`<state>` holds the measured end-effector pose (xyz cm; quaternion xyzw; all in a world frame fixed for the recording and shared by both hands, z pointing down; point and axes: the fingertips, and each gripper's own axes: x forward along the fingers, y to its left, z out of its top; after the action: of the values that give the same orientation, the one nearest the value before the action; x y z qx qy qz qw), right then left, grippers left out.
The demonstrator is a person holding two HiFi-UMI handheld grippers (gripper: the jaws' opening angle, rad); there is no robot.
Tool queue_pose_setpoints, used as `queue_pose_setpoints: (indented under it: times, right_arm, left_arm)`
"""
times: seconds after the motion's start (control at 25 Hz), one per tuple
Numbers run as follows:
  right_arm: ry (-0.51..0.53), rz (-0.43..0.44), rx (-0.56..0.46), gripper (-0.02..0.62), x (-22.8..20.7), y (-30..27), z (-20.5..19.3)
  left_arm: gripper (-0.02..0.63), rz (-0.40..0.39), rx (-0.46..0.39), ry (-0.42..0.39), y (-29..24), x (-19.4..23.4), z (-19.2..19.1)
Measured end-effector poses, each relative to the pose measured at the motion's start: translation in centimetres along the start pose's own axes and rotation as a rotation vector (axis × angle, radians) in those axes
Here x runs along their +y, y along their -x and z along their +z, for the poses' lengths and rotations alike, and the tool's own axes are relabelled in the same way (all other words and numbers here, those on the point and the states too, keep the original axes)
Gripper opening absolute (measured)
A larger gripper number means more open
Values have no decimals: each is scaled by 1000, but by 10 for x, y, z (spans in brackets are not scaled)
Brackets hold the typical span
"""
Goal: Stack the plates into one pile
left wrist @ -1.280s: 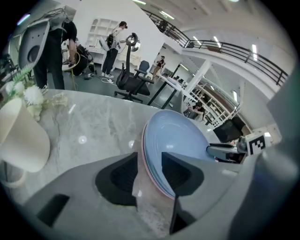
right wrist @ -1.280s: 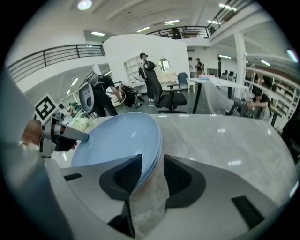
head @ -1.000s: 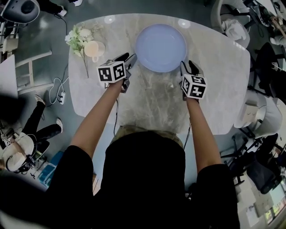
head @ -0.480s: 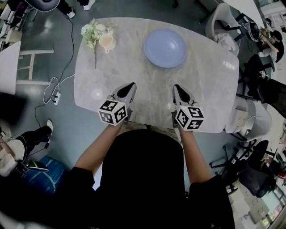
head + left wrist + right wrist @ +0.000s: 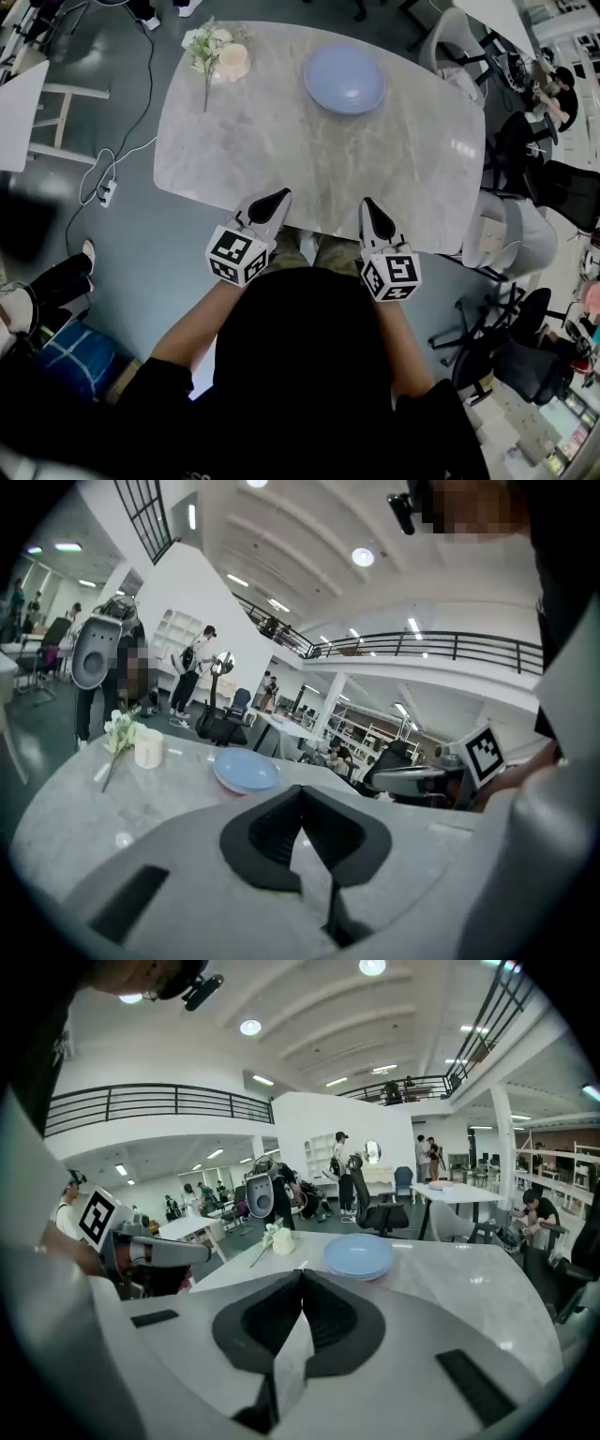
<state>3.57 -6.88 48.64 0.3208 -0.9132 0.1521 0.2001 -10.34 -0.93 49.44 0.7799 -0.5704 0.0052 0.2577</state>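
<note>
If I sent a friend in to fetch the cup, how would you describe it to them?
Start at the big grey marble table and go to its far left corner, as the person standing at it sees it. White flowers lie there, and the cup stands right beside them. It is small and cream, unlike the wide blue plates further right.
</note>
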Motion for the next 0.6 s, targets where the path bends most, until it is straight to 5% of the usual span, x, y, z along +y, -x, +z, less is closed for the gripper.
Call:
queue_pose_setpoints:
  times: [0.24,0.44,0.6]
  right_arm:
    - [18,74,-30,14,25,52,-3]
    - [-41,137,-123,14,20,124,10]
    - [16,118,-163,14,19,188,-3]
  left_arm:
    - [15,71,-85,-21,24,-45,-1]
    - [15,124,-167,-65,40,-135,-4]
    - [15,163,-198,-89,59,-196,-26]
